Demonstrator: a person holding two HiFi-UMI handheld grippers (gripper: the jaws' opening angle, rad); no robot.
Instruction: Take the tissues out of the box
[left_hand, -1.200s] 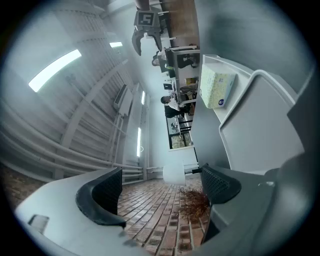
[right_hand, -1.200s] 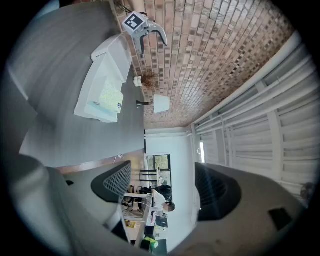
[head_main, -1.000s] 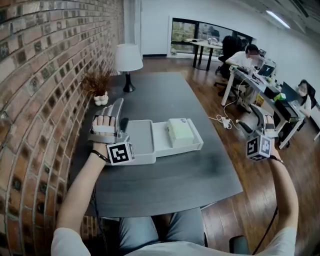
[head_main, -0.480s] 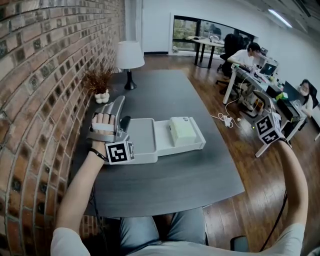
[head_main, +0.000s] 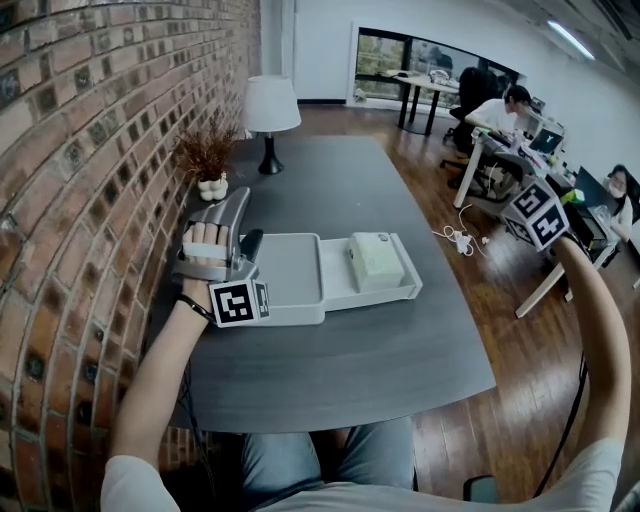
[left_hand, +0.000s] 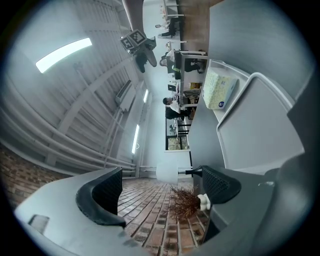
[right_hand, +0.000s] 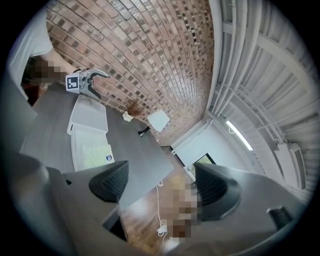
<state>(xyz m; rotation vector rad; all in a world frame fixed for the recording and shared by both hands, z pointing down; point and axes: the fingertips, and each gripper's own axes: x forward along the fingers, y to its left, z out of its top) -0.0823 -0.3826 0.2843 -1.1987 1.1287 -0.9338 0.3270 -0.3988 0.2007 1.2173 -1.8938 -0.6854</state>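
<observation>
A red-brown brick wall (head_main: 70, 150) runs along the left side, just beside the long edge of a dark grey wood-grain table (head_main: 340, 350). At the table's far end stands a lamp with a white shade and black stem (head_main: 272, 108). Nearer, close to the bricks, is a dried brown plant in a small white pot (head_main: 208, 165). The floor is brown wooden planks (head_main: 470, 410), with a white cable and power strip (head_main: 455, 240) lying on it. Farther right are white desks (head_main: 495, 160) where people sit at screens. A dark-framed window (head_main: 385, 55) is set in the far white wall, and a long strip light (head_main: 570, 40) glows on the ceiling.
</observation>
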